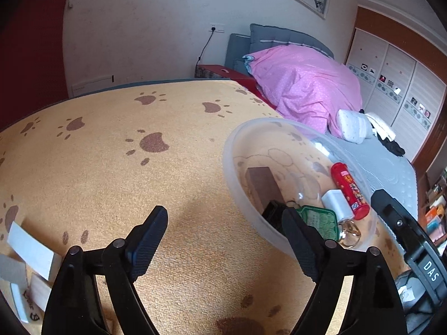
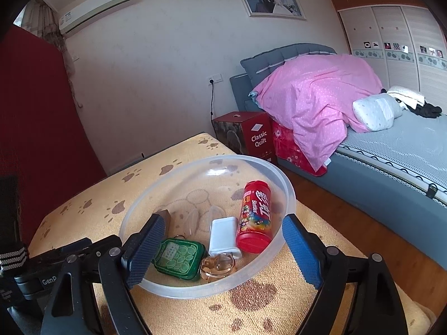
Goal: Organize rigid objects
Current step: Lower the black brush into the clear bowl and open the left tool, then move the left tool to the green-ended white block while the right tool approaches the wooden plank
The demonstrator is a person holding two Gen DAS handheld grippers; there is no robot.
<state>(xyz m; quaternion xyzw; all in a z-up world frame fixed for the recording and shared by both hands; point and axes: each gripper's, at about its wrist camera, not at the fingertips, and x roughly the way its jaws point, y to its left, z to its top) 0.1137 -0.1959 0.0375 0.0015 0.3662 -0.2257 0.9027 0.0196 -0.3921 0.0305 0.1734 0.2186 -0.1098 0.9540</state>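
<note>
**Bowl loaded, both grippers empty**

While I look along the right gripper (image 2: 220,247), its fingers spread wide and holding nothing, the clear plastic bowl (image 2: 287,188) sits near the right edge of the paw-print worktop (image 2: 92,209). Inside lie a red Skittles tube (image 2: 255,217), a white charger block (image 2: 223,236), a green tin (image 2: 178,256), a gold ring-shaped piece (image 2: 218,268) and a brown block (image 1: 262,185). My left gripper (image 1: 226,241) is also apart and empty, over bare cloth just left of the bowl. White cards (image 1: 29,248) lie at the worktop's left edge. Beyond the worktop stands a bed with a pink quilt (image 2: 313,95).
</note>
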